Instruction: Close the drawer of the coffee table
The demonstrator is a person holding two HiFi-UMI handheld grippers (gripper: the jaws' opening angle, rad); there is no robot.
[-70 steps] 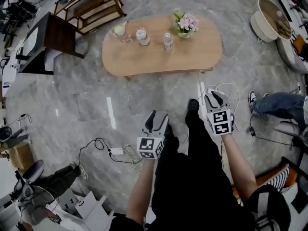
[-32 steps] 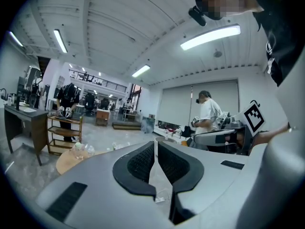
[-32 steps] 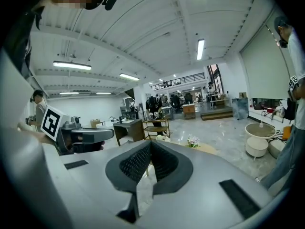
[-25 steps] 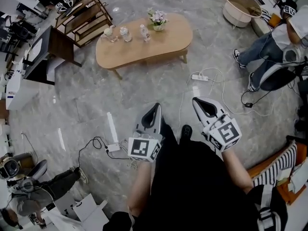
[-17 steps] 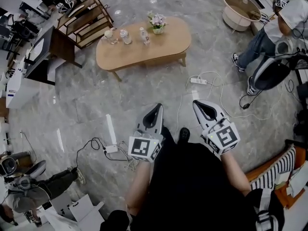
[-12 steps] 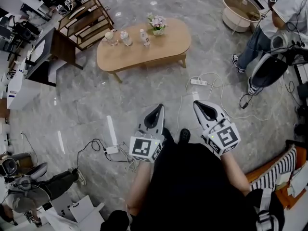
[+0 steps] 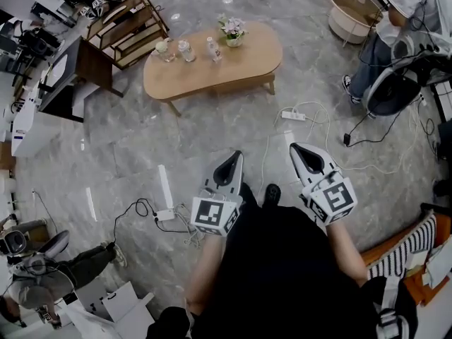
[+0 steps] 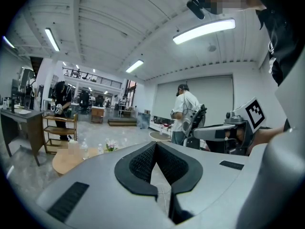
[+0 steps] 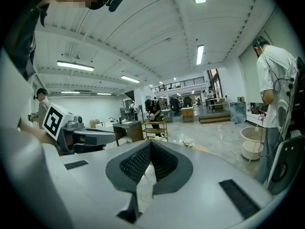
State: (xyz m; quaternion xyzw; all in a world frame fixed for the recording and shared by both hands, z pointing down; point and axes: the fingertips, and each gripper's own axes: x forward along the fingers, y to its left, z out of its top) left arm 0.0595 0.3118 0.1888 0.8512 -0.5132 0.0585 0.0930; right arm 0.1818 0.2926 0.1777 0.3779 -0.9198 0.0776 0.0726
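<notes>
Farther off than in the earliest frame: coffee table (image 7: pixel 212 69), upper centre-left in the head view, well apart from both grippers; drawer not discernible. On it: 1 flower pot (image 7: pixel 232 31), 3 bottles (image 7: pixel 186 50). Left gripper (image 7: pixel 235 157): jaws together, empty. Right gripper (image 7: pixel 297 150): jaws together, empty. Both over grey floor (image 7: pixel 212 140).

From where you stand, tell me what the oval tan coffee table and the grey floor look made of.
Oval tan coffee table: probably wood or veneer, matte, evenly warm-toned. Grey floor: likely polished stone or marble-look tile; veined, seamed, reflecting lights.
</notes>
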